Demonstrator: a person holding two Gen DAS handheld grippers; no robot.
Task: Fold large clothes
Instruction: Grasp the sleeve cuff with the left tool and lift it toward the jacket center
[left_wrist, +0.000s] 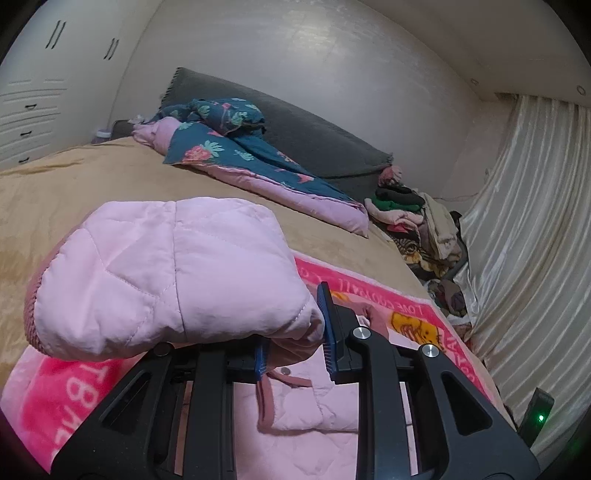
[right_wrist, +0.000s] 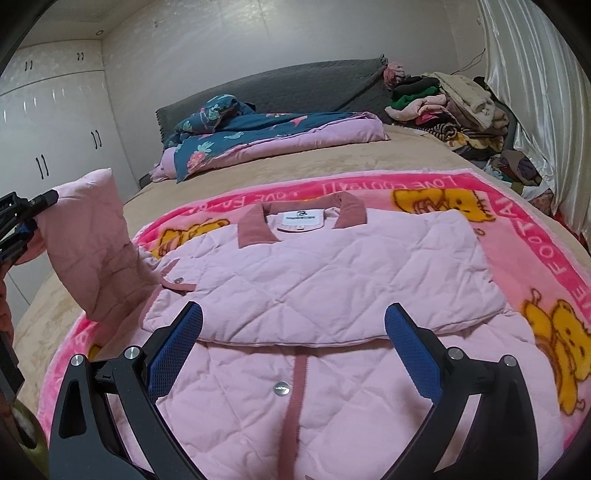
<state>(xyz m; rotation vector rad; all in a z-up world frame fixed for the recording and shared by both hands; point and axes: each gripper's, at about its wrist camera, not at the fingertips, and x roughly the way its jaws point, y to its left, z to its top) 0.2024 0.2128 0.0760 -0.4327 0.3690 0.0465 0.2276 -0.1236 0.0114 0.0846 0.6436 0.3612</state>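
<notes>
A pale pink quilted jacket (right_wrist: 314, 280) with a dusty-rose collar lies front-up on a bright pink cartoon blanket (right_wrist: 554, 258) on the bed. Its right sleeve is folded across the chest. My left gripper (left_wrist: 291, 343) is shut on the jacket's left sleeve (left_wrist: 166, 273) and holds it raised above the blanket; that sleeve (right_wrist: 92, 240) also shows lifted at the left of the right wrist view, with the left gripper (right_wrist: 22, 221) on it. My right gripper (right_wrist: 293, 347) is open and empty, hovering over the jacket's lower front near the snap placket.
A tan bedspread (right_wrist: 332, 158) covers the bed. A teal floral quilt with lilac lining (right_wrist: 266, 136) lies by the grey headboard (right_wrist: 295, 85). A heap of clothes (right_wrist: 454, 107) sits at the far right by a cream curtain (right_wrist: 535, 74). White wardrobes (right_wrist: 55, 129) stand left.
</notes>
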